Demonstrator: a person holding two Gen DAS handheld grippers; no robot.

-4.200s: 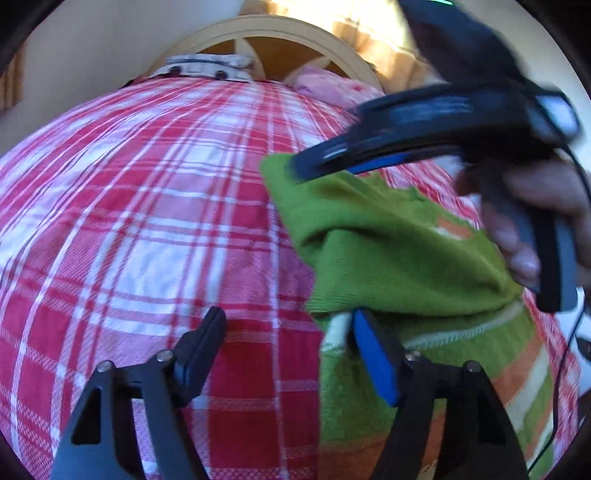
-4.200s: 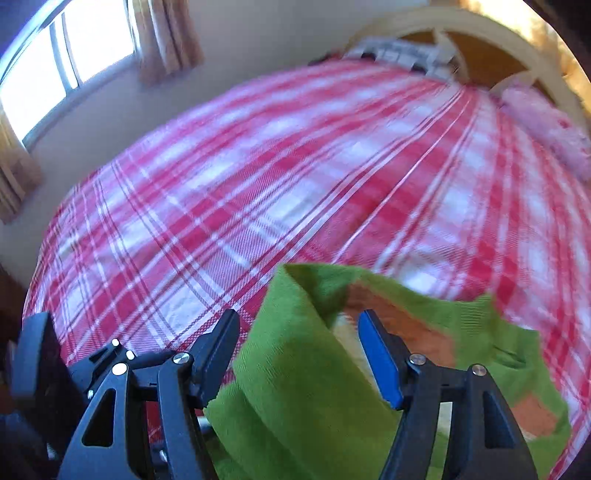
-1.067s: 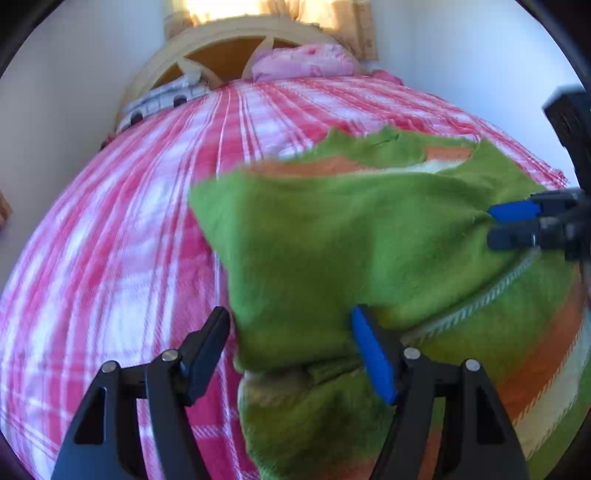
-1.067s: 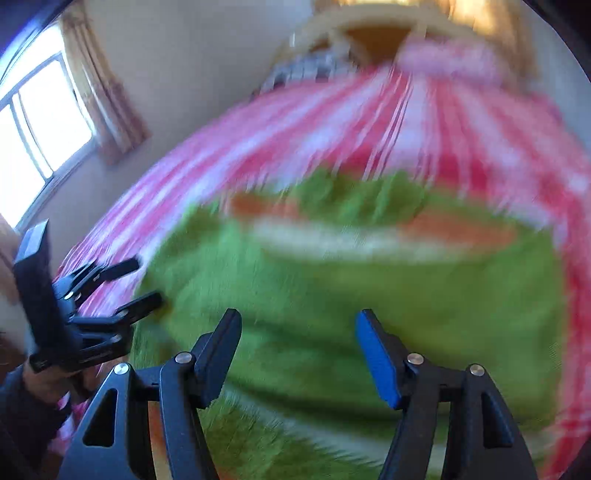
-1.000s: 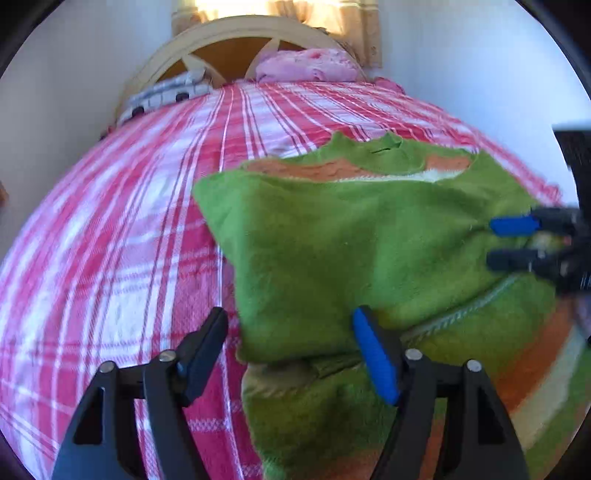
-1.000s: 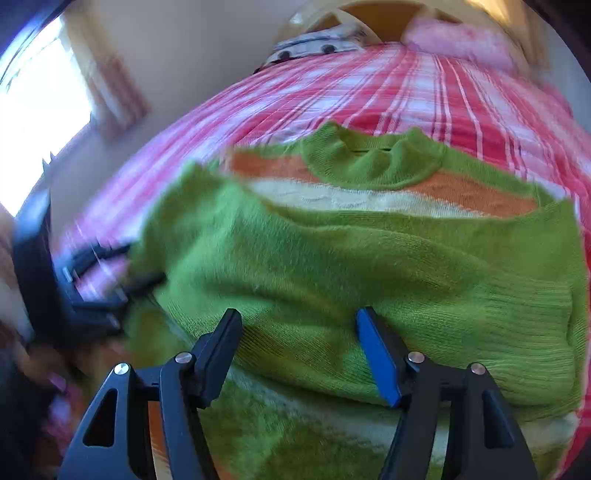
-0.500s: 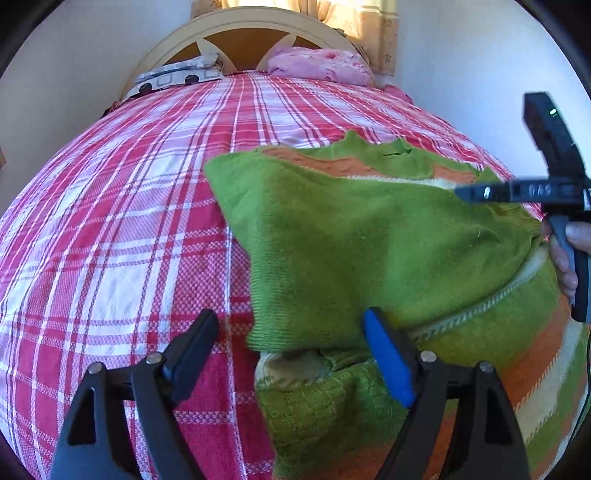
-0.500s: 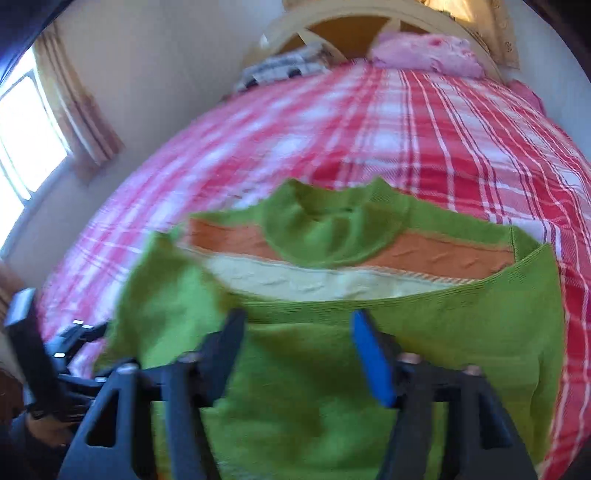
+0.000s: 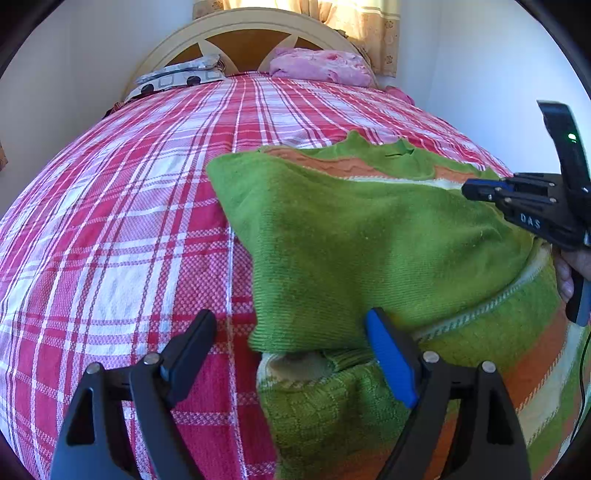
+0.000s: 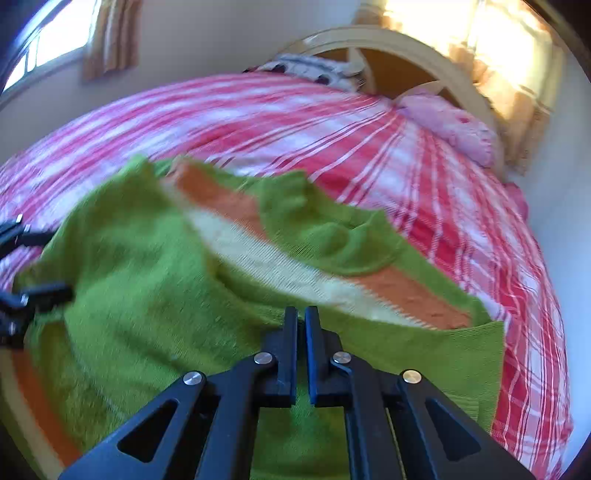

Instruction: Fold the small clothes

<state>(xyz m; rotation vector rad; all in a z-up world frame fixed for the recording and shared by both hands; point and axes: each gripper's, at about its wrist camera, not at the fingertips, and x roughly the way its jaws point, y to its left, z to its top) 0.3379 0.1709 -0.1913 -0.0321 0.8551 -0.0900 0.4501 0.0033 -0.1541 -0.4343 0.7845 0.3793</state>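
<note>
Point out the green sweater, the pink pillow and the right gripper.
green sweater (image 9: 369,243): left wrist view, on the folded-over plain green panel.
pink pillow (image 9: 317,66): left wrist view, middle of the cushion by the headboard.
right gripper (image 10: 301,321): right wrist view, between its closed fingertips over the sweater.

Fuzzy matt knit sweater (image 9: 369,240) on woven checked cotton bedspread (image 9: 129,221).

Plaid bedspread (image 9: 129,221), pink pillow (image 9: 317,66), arched headboard (image 9: 240,33)
</note>
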